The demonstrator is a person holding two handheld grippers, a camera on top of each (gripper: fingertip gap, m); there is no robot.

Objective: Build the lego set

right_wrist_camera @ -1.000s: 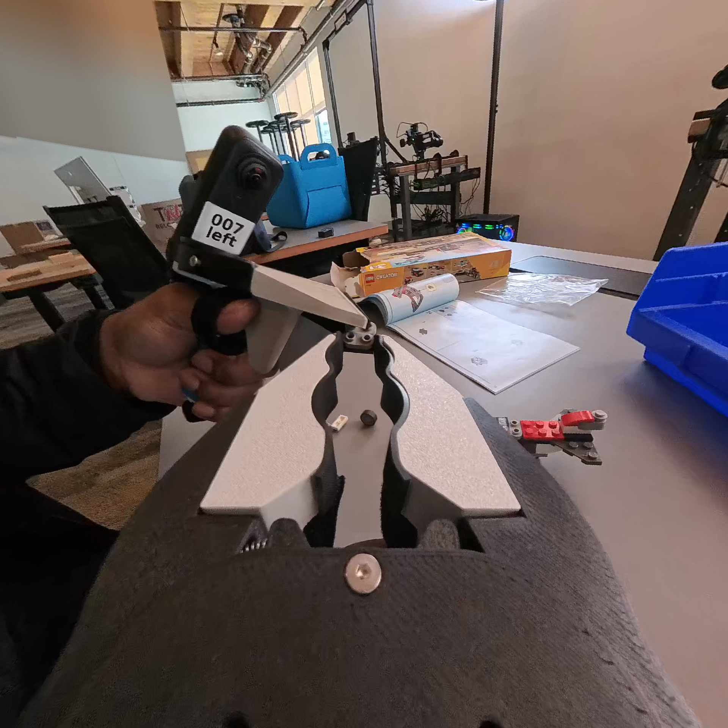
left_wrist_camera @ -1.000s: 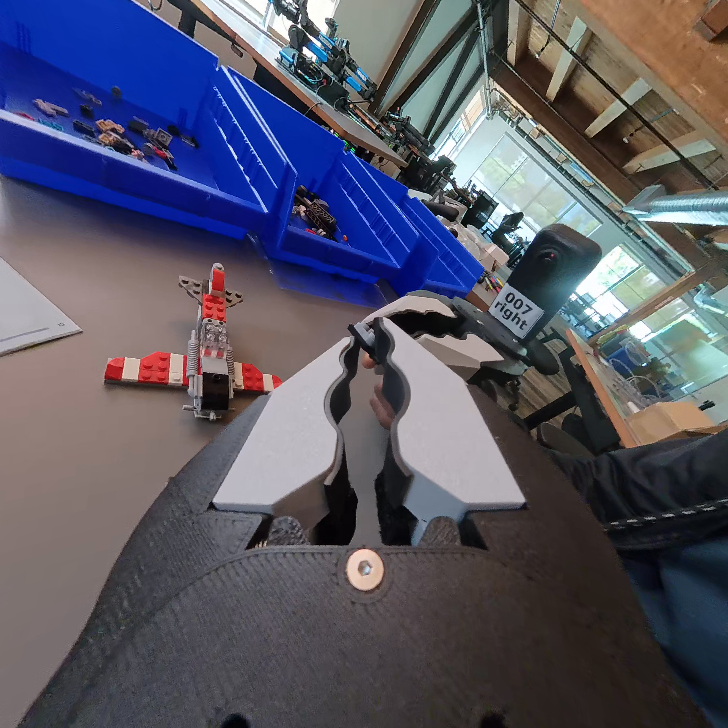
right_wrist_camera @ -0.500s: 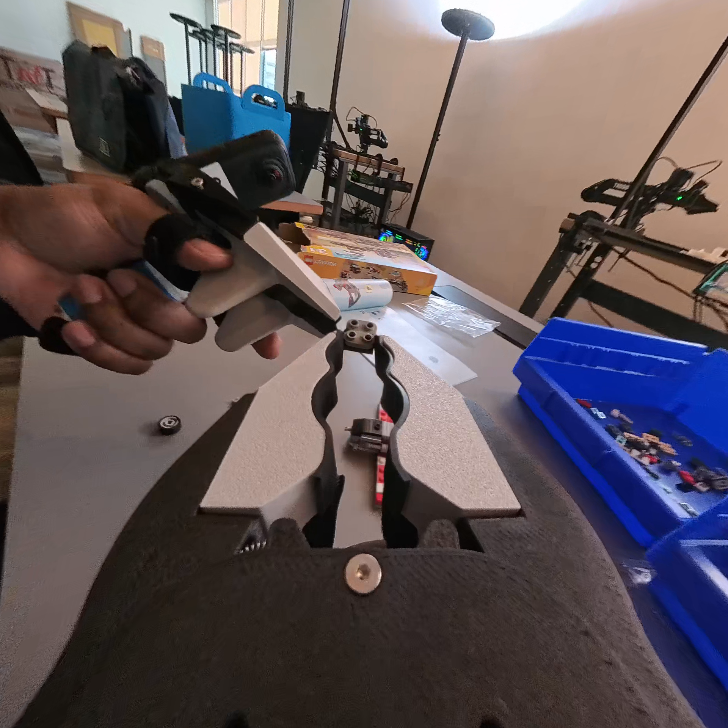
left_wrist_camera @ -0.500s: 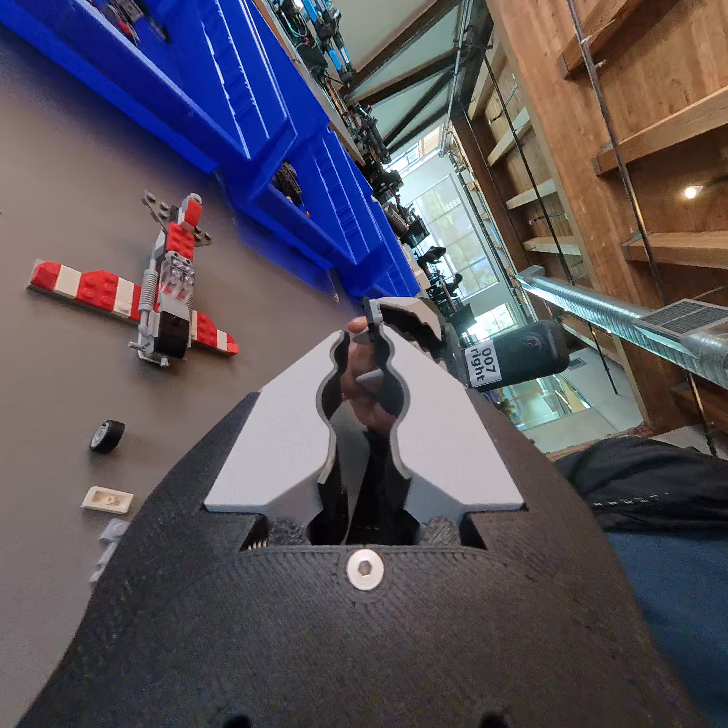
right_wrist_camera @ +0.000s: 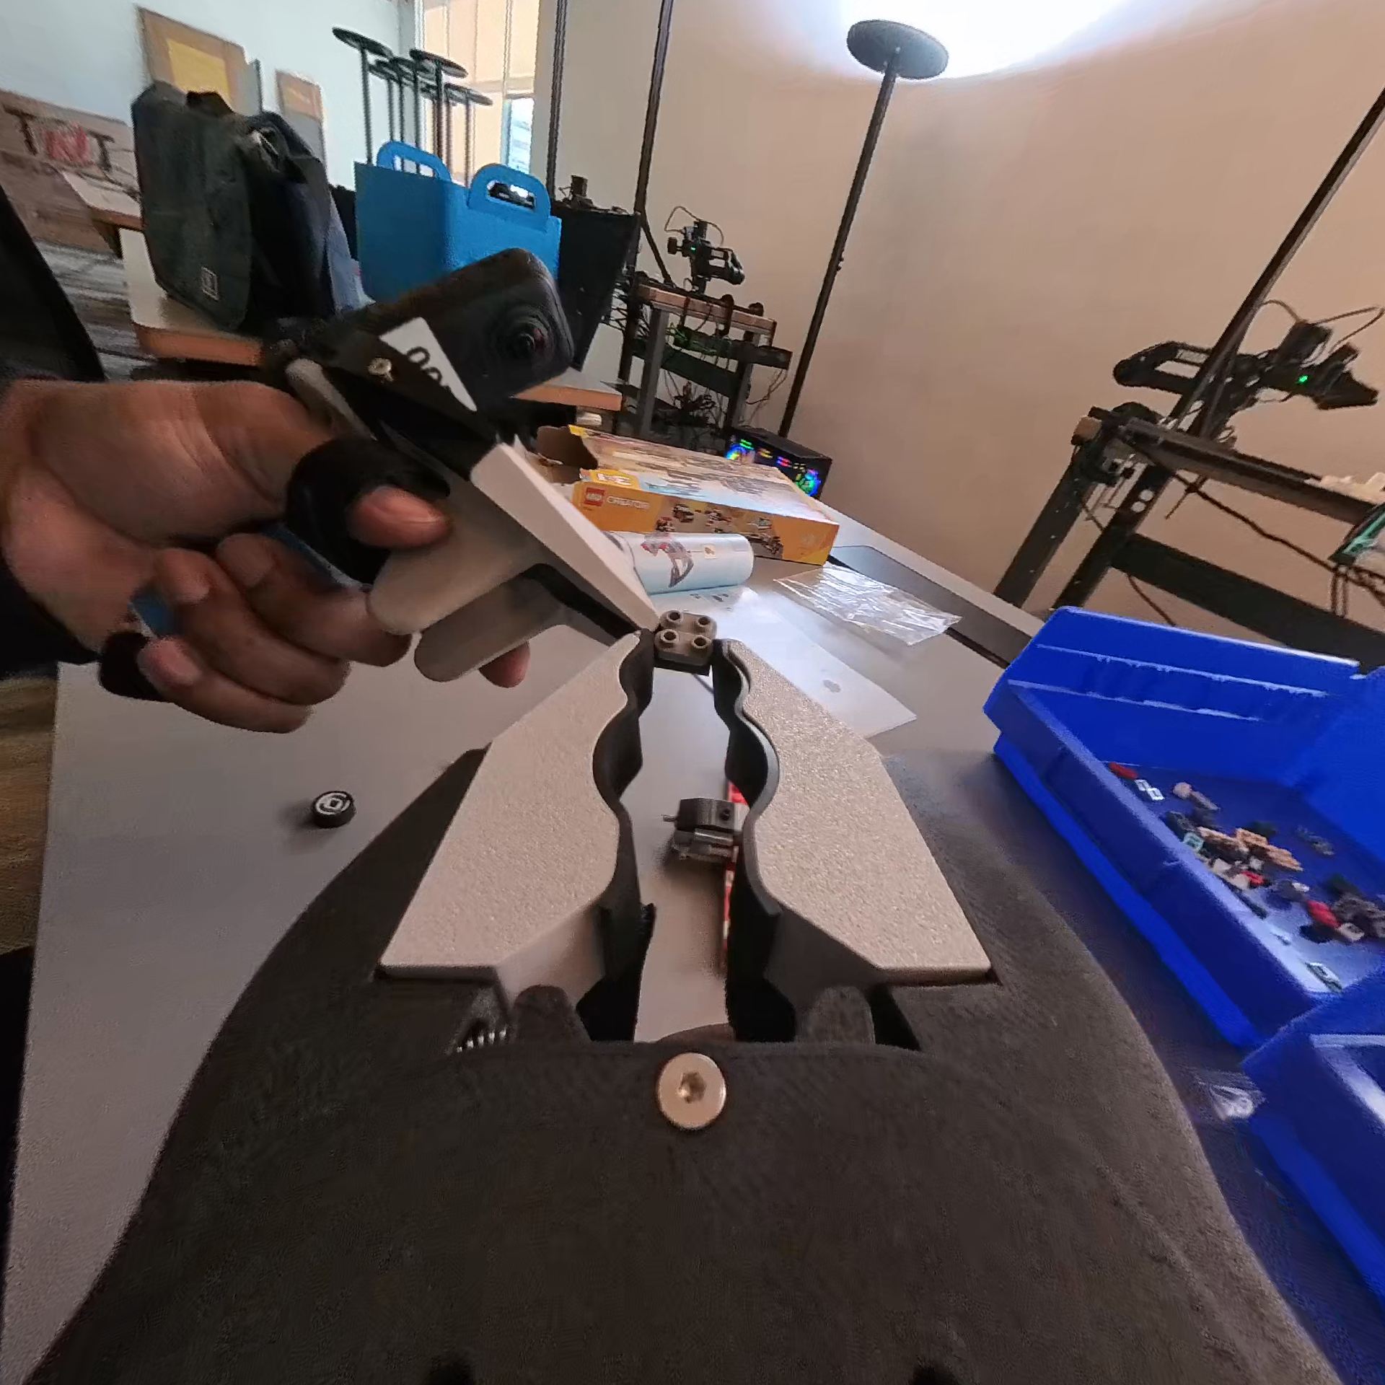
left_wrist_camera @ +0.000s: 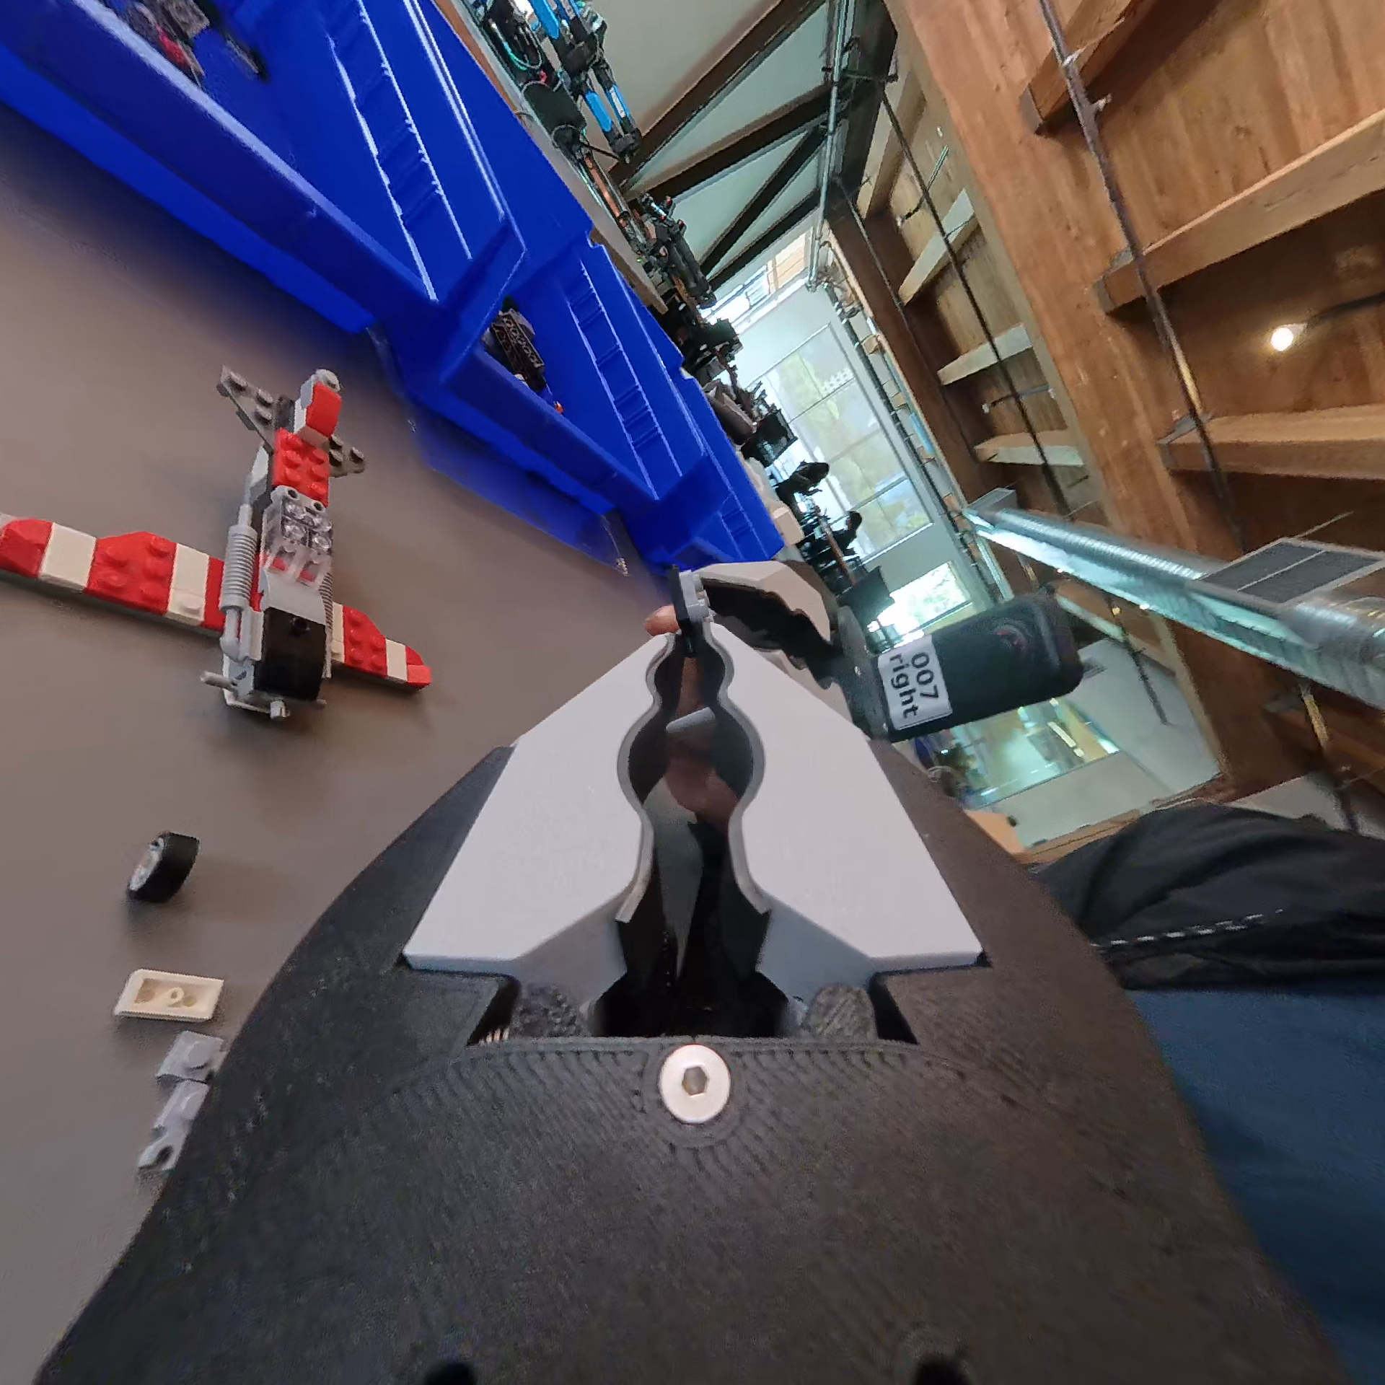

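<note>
A small dark grey studded lego piece [right_wrist_camera: 682,635] is held in the air above the table, where both grippers' tips meet. My right gripper [right_wrist_camera: 680,650] is shut on it, studs facing the camera. My left gripper [left_wrist_camera: 686,653] is shut on the same piece [left_wrist_camera: 688,611], seen edge-on. In the right wrist view the left gripper [right_wrist_camera: 637,618], held by a hand, touches the piece's left side. The right gripper [left_wrist_camera: 708,596] shows beyond the left gripper's tips. The red, white and grey lego plane [left_wrist_camera: 277,554] lies on the table; its nose [right_wrist_camera: 704,824] shows between the right fingers.
A black wheel [left_wrist_camera: 161,865], a white plate [left_wrist_camera: 169,995] and grey pieces [left_wrist_camera: 180,1079] lie loose near the plane. Blue bins [right_wrist_camera: 1199,787] with several small parts stand along the table. A lego box [right_wrist_camera: 704,502], a booklet [right_wrist_camera: 689,562] and a plastic bag [right_wrist_camera: 862,599] lie at the far end. Less than 4 cm separates the two grippers' tips. Both grippers' tips are roughly 12 cm from the black wheel [left_wrist_camera: 161,865].
Both grippers have rolled and tilted together while staying shut on the grey piece. The left view now takes in the wheel and loose plates; the right view now takes in the bins.
</note>
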